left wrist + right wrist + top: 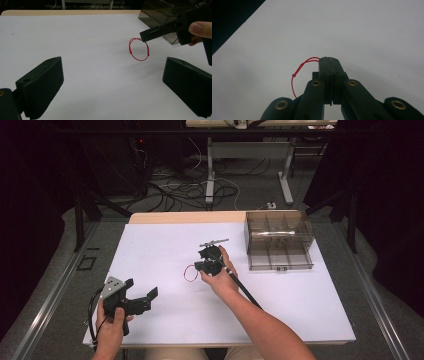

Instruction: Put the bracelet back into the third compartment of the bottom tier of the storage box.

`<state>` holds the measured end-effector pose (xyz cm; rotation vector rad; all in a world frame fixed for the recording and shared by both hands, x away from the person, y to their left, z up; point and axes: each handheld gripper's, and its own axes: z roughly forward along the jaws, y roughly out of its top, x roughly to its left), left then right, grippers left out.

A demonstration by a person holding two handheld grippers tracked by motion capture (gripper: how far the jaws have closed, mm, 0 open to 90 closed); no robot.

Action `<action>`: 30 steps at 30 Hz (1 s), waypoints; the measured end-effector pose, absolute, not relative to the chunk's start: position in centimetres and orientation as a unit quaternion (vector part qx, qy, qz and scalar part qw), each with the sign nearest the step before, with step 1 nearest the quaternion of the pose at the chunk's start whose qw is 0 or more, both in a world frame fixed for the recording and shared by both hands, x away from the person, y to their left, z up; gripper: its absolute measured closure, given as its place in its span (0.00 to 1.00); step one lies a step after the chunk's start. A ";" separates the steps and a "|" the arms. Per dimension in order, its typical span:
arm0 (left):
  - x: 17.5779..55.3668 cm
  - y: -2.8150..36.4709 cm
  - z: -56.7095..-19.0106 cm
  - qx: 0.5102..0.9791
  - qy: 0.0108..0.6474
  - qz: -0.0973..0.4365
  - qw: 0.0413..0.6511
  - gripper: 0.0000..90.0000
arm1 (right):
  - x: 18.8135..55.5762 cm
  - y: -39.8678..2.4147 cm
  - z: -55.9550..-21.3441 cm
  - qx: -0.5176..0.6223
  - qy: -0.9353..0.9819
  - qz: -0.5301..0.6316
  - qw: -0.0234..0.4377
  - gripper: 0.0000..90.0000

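From above, we hold the right gripper (200,266) mid-table, clenched on the red loop (190,273), with the box (278,240) close by, likely its destination. Along the left gripper (110,85), its jaws stand wide apart and empty, parked out of the way, the loop (139,49) dangling off the sheet (75,45). Along the right gripper (329,61), the pinch takes just the cord's (298,72) top, so it hangs free.

Both black claws (141,296) have ribbed pads, brass-ringed pivots (352,82) and a trailing black cable (245,291).
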<state>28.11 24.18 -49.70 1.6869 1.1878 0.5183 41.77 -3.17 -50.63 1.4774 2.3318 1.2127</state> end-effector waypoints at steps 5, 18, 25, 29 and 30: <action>28.1 24.2 -49.7 0.693 0.489 0.213 0.486 0.04 | 41.7 -3.7 -50.2 0.489 0.768 0.408 0.062 1.00; 28.1 24.3 -49.7 0.694 0.488 0.216 0.484 0.04 | 41.6 -5.4 -49.2 0.488 0.759 0.426 0.067 1.00; 28.0 24.2 -49.7 0.695 0.487 0.215 0.483 0.04 | 41.7 -6.3 -48.6 0.492 0.754 0.429 0.073 1.00; 28.0 24.2 -49.7 0.694 0.488 0.215 0.484 0.04 | 41.7 -6.8 -48.4 0.491 0.753 0.431 0.077 1.00; 28.0 24.2 -49.7 0.694 0.488 0.215 0.484 0.04 | 41.7 -6.9 -48.3 0.490 0.753 0.432 0.080 1.00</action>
